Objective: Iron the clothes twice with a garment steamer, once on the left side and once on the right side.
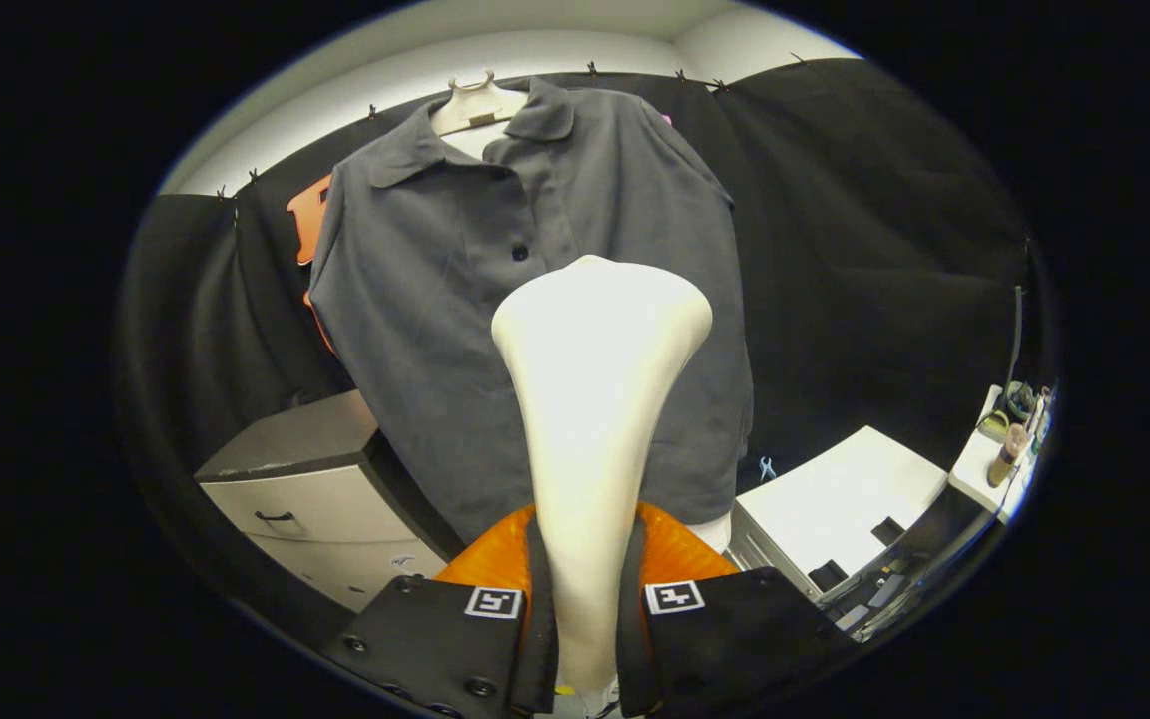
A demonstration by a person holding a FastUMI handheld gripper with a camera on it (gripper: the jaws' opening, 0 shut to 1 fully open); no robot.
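In front of the dark grey collared shirt [495, 300] hanging on a pale hanger [473, 103] against the black cloth wall, the gripper [587, 599] points forward and up, both fingers clamped on the cream flared garment steamer [595, 399], with a grey drawer cabinet [305, 489] and a white table [845, 499] below.

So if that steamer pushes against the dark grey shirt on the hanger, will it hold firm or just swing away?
Probably it gives way. The dark grey collared shirt hangs loose from a pale hanger, so it likely swings back. Its thin cloth shows soft folds, so it is likely floppy and light. The claw is shut on the cream plastic steamer, whose wide head is just before the shirt front.
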